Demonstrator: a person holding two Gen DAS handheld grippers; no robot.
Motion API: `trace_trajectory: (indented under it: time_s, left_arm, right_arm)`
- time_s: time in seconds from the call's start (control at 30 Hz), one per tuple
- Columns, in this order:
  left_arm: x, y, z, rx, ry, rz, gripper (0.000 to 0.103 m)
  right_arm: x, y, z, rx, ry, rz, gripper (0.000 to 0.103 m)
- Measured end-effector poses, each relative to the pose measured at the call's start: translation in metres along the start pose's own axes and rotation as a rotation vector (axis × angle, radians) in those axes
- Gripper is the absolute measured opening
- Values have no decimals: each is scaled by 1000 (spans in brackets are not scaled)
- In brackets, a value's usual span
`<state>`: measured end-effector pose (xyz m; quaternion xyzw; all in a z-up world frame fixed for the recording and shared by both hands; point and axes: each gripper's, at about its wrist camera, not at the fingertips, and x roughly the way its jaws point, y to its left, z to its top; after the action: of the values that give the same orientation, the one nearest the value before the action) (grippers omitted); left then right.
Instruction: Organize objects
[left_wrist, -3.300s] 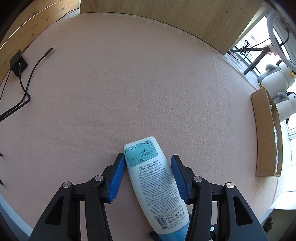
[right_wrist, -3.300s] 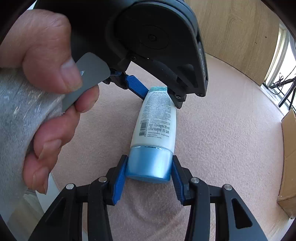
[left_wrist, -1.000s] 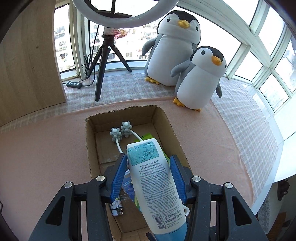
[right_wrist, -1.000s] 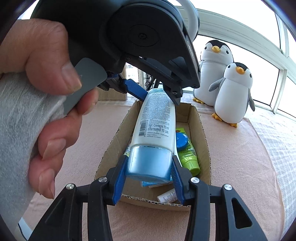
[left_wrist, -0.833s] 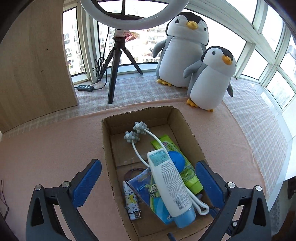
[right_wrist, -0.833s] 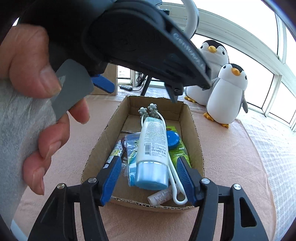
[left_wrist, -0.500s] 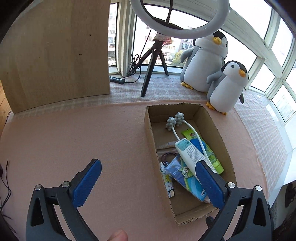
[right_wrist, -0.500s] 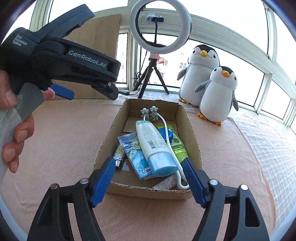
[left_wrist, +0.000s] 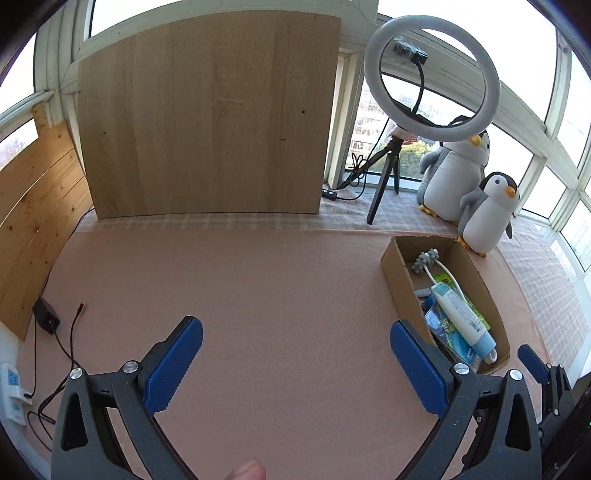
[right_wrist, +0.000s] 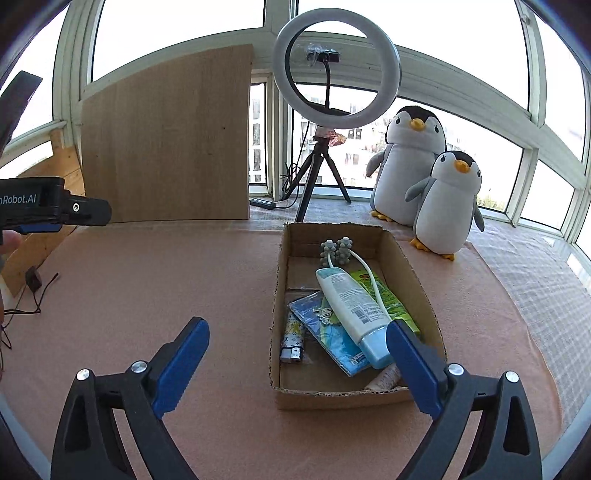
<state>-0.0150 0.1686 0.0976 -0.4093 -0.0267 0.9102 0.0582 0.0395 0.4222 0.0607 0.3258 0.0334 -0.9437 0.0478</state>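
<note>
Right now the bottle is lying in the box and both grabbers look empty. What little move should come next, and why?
Probably pull both grabbers back from the cardboard box and look for anything left to sort. The white bottle lies inside on the other items, the left gripper and right gripper are open with nothing between them, and the pink mat shows only cables.

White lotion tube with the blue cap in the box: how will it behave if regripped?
The lotion tube looks like smooth plastic, so probably slippery. Its body flattens toward the sealed end, so likely squeezable and unlikely to roll. It lies slanted on a blue packet, so a push may slide it.
</note>
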Motion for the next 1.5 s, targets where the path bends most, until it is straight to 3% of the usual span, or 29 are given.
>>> trace_trajectory:
  time_s: [0.17, 0.33, 0.47, 0.63, 0.73, 0.93, 1.17, 1.43, 1.5]
  left_arm:
    - [-19, 49, -15, -13, 1, 47, 103]
    - [-27, 89, -41, -37, 31, 55, 103]
    - [-14, 112, -67, -74, 76, 49, 103]
    - [7, 133, -94, -96, 137, 92, 103]
    - [0, 142, -92, -122, 140, 110, 103]
    - [-37, 143, -64, -92, 50, 124, 103]
    - [-55, 149, -50, -69, 0, 140, 103]
    - [-59, 157, -50, -60, -5, 110, 103]
    - [-60, 156, -50, -42, -9, 132, 103]
  right_arm:
    - [0, 37, 7, -51, 24, 15, 95]
    - [23, 53, -6, -120, 134, -4, 95]
    - [34, 72, -23, -229, 197, 40, 95]
    - [46, 105, -38, -218, 264, 95, 95]
    - [35, 124, -33, -216, 238, 118, 95]
    - [2, 150, 6, -215, 155, 133, 95]
    - [-6, 148, 44, -81, 186, 145, 95]
    - [-16, 152, 56, -74, 170, 131, 95]
    - [-17, 155, 57, -80, 169, 131, 95]
